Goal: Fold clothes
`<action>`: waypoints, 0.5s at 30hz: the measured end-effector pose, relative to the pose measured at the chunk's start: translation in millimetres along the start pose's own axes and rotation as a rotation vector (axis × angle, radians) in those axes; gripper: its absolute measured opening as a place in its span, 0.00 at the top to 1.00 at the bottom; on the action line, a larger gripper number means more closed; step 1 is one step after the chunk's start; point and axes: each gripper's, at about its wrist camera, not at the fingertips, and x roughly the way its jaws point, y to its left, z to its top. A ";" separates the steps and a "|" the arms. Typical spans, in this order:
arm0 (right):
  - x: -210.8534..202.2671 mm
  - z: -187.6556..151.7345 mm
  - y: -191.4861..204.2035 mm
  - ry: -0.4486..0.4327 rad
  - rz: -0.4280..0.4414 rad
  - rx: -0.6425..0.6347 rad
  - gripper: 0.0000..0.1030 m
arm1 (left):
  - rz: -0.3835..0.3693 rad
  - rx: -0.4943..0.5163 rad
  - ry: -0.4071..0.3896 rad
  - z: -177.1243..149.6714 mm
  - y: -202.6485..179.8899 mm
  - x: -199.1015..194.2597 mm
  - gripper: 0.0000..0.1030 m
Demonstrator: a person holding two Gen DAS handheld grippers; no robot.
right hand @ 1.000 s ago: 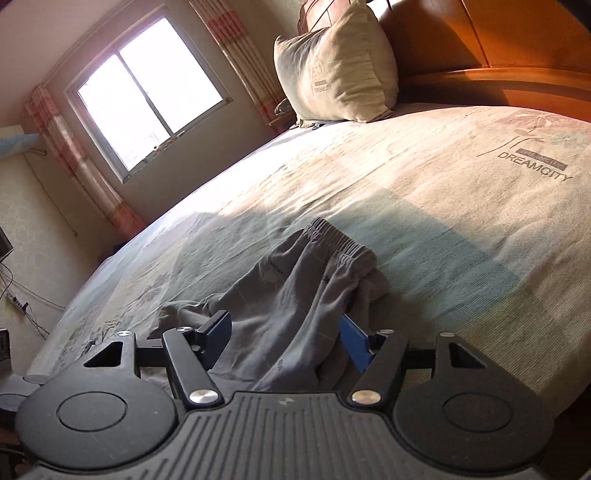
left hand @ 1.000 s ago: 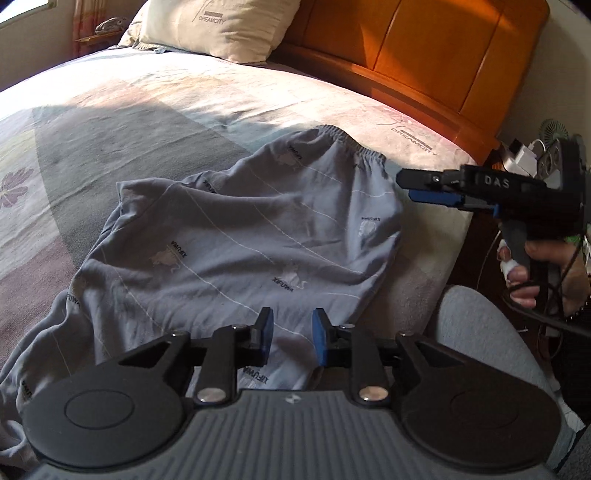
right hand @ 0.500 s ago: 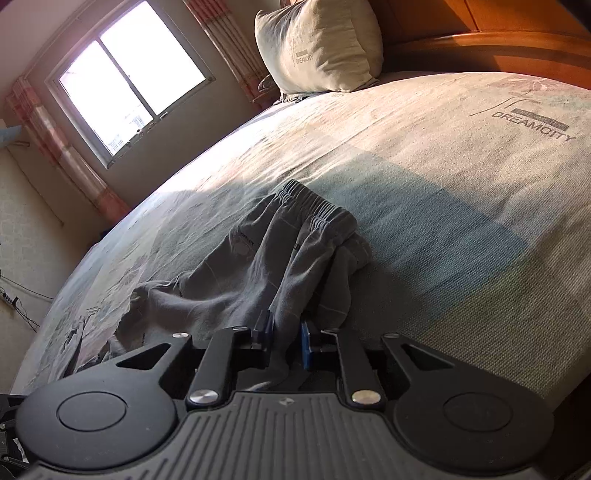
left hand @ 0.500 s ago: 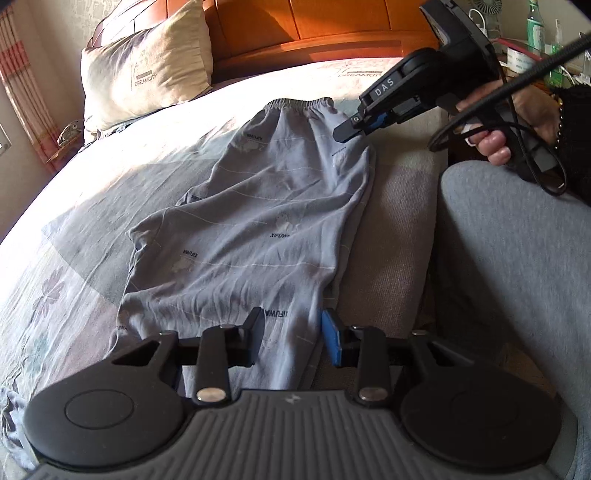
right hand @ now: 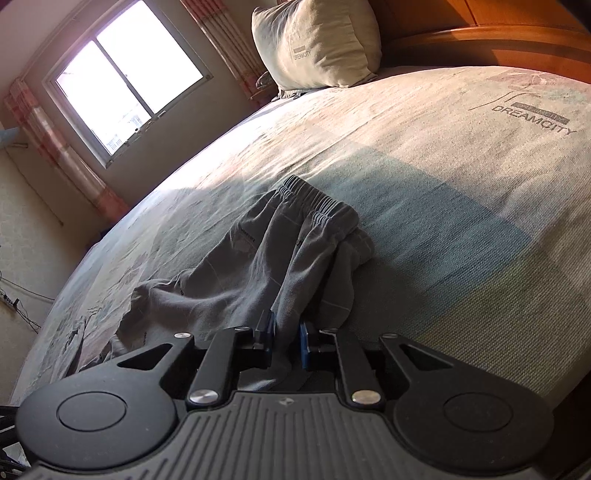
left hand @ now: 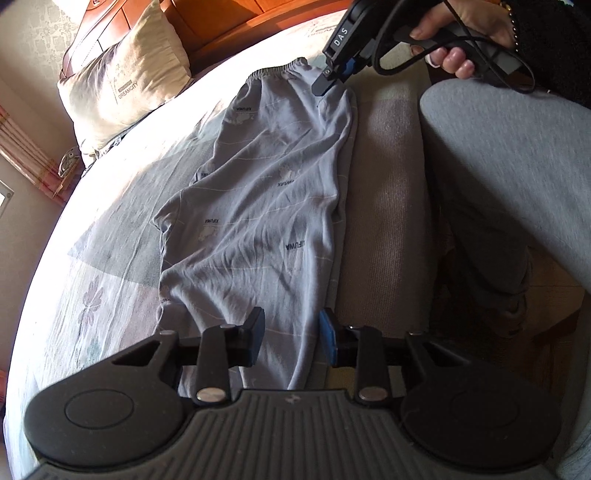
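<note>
Lengthwise along the bed (left hand: 110, 236) edge lie grey trousers (left hand: 266, 206), their waistband toward the pillow (left hand: 122, 81). At their lower end, the left gripper (left hand: 291, 338) stands apart, with cloth between its fingers. Further right, the right gripper (right hand: 286, 338) is clamped on the fabric near the waistband.

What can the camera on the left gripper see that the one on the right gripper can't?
Only the left wrist view shows the person's hand holding the right gripper, a grey-trousered leg and the trousers' full length. Only the right wrist view shows the window and curtains. Both show the grey trousers, their waistband, the bed and the pillow.
</note>
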 end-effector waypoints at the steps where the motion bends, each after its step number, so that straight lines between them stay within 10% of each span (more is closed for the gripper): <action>1: 1.0 -0.3 0.2 0.003 -0.001 0.000 0.83 | 0.009 0.010 0.013 -2.2 1.1 0.1 0.69; 15: 5.9 -1.2 -4.9 0.002 0.000 0.069 0.79 | 0.076 0.308 0.098 -29.9 -22.2 6.4 0.79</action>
